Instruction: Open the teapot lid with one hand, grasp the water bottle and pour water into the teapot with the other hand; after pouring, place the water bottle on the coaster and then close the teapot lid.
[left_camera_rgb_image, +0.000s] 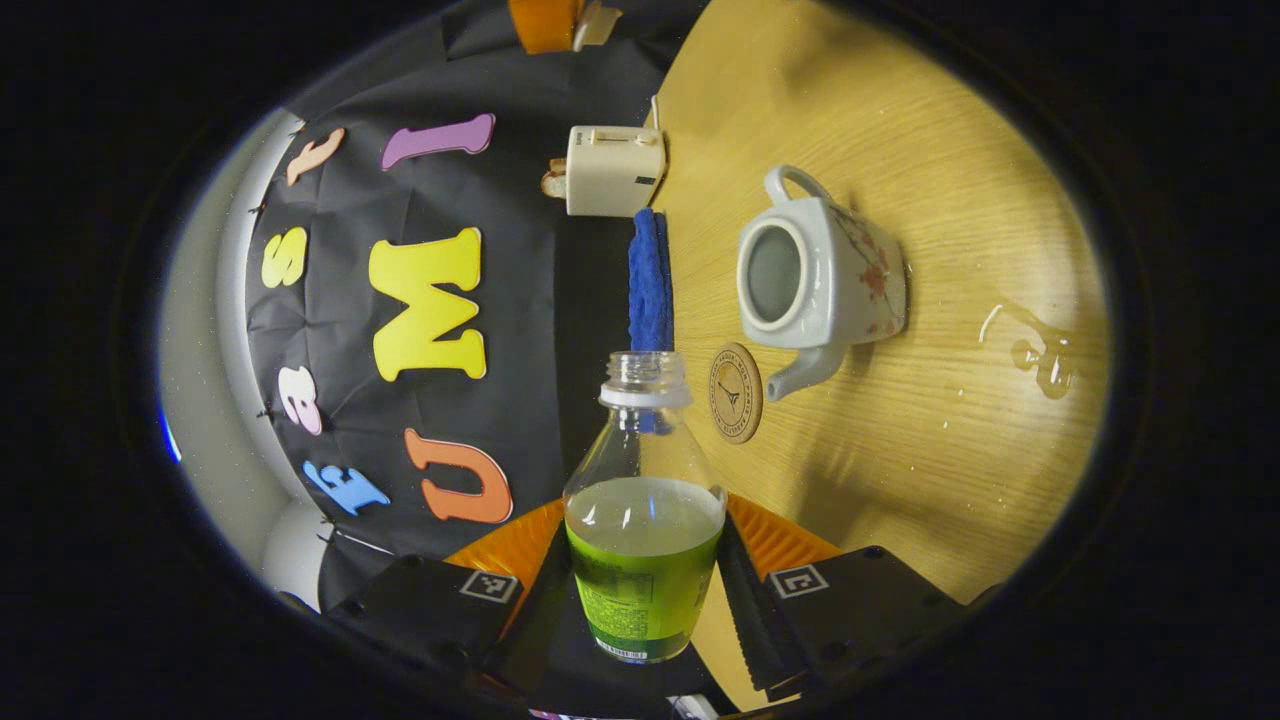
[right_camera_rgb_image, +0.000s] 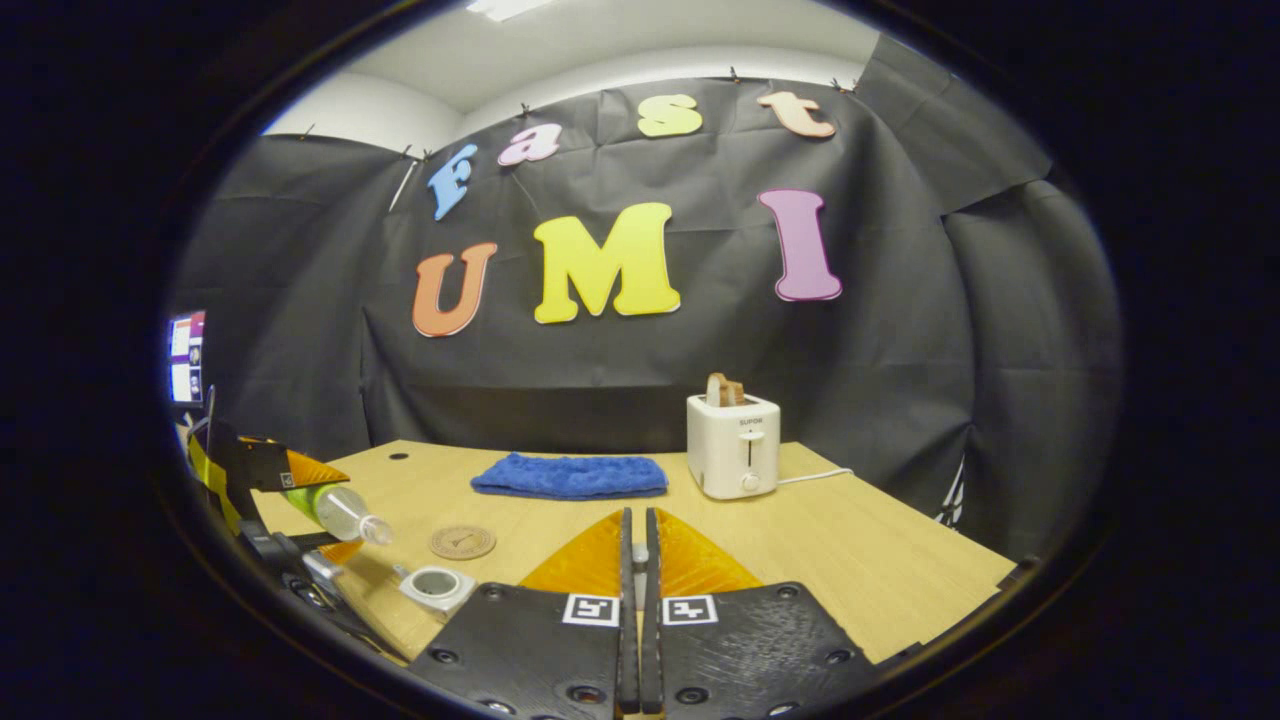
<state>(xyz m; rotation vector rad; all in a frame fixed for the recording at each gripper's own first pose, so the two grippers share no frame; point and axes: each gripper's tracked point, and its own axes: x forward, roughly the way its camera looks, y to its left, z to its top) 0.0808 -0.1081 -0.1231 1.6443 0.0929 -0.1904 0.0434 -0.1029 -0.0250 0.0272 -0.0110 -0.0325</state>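
1. Sideways over the wooden table (left_camera_rgb_image: 930, 180), the left gripper (left_camera_rgb_image: 640, 600) is clamped on the uncapped water bottle (left_camera_rgb_image: 643, 520), its mouth pointing toward the coaster (left_camera_rgb_image: 736, 393).
2. Just beside the coaster stands the lidless teapot (left_camera_rgb_image: 820, 280).
3. Raised, the right gripper (right_camera_rgb_image: 636, 560) has fingers nearly together on something small, possibly the lid.

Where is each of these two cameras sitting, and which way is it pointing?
Left gripper view: rides the left gripper, rolled sideways, looking along its fingers clamping the water bottle toward the lidless teapot.
Right gripper view: rides the right gripper, level, facing the toaster.
Shared: bottle, teapot, coaster, blue cloth, toaster.
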